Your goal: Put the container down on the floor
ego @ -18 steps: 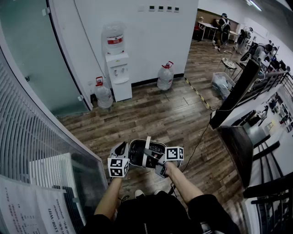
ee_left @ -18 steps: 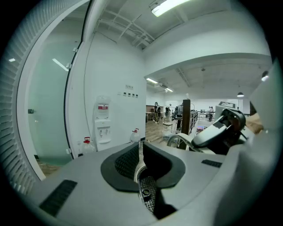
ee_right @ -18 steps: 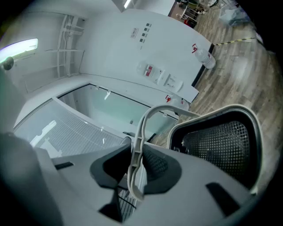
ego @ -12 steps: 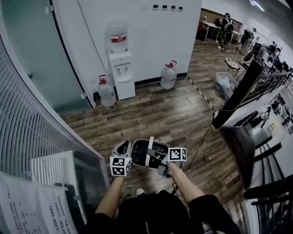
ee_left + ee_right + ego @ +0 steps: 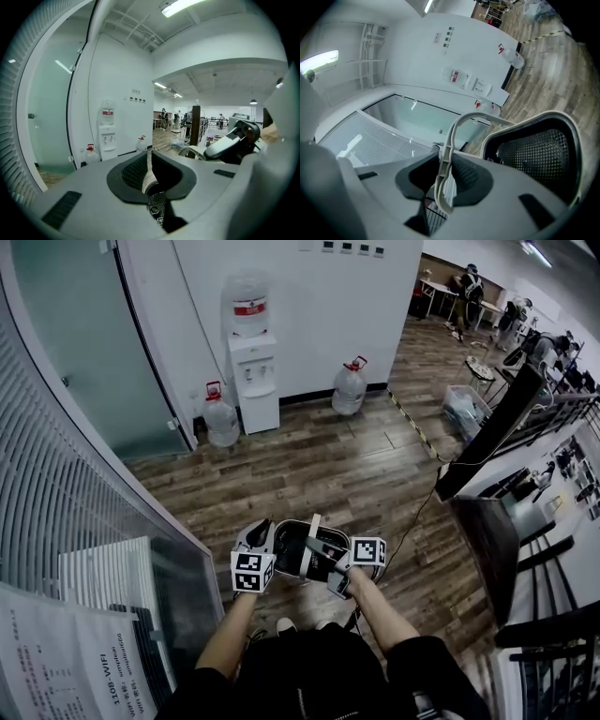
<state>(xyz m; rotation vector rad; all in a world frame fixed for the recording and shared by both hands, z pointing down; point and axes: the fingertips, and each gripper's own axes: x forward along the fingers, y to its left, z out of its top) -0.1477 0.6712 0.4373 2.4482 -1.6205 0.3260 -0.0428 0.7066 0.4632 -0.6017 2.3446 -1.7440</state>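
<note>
Still, little has changed since a moment ago: the container hangs between both grippers, the left gripper jaws clenched on its pale rim, the right gripper jaws clamping its handle. It remains above the floor, so lowering seems yet to begin.

The container has matt black perforated mesh walls with a smooth pale plastic rim and handle. The left gripper is matt grey plastic, its pads dark and finely dimpled. The floor is dark wood-look planking with a faint sheen. The water bottle at upper centre is clear, glossy plastic.
</note>
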